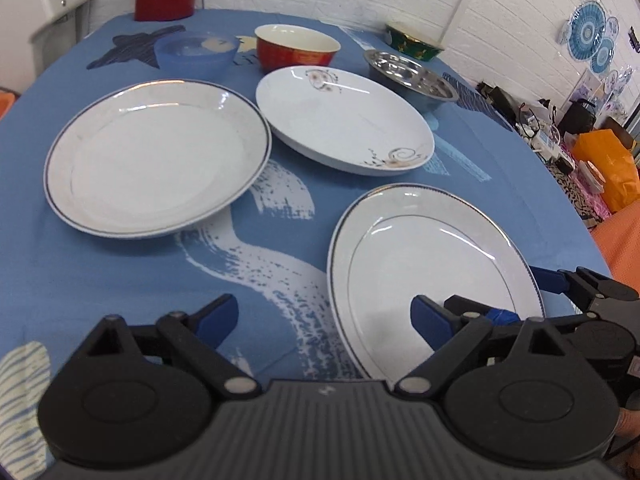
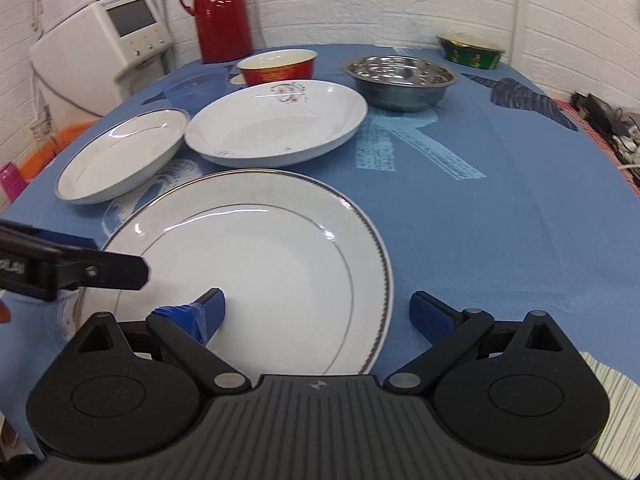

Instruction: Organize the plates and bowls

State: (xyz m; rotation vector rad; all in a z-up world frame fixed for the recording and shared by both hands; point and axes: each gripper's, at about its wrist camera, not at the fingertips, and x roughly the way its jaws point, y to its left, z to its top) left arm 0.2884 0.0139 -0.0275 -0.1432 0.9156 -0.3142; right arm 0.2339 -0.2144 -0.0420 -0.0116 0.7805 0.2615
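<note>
Left gripper [image 1: 324, 326]: jaws spread wide, holding nothing; its right finger hangs over the near plate's rim, its left finger over bare cloth
Right gripper [image 2: 318, 316]: jaws also wide and empty; its left finger lies over the near plate's well, its right finger over the cloth beside the rim; whether either pad touches the china cannot be told
Near plate [image 2: 256, 264]: silver-banded; flat on the blue tablecloth [image 2: 500, 220], closest to both tools and between them
Rimmed plate [image 1: 156, 160]: to the left, apart from the near plate; its edge just beside the floral plate
Floral plate [image 1: 344, 120]: deeper, in the middle, beyond the other two
Bowls: blue plastic bowl [image 1: 196, 54], red bowl [image 1: 298, 50], steel bowl [image 1: 412, 78] and green bowl [image 1: 414, 40] stand singly along the far side, near a red thermos [image 2: 222, 12]
Progress: apparently at the start; nothing is stacked or nested; all three plates and four bowls lie separate
Left to do: probably gather the plates into one pile and the bowls into another; the near plate looks the likely first pick
</note>
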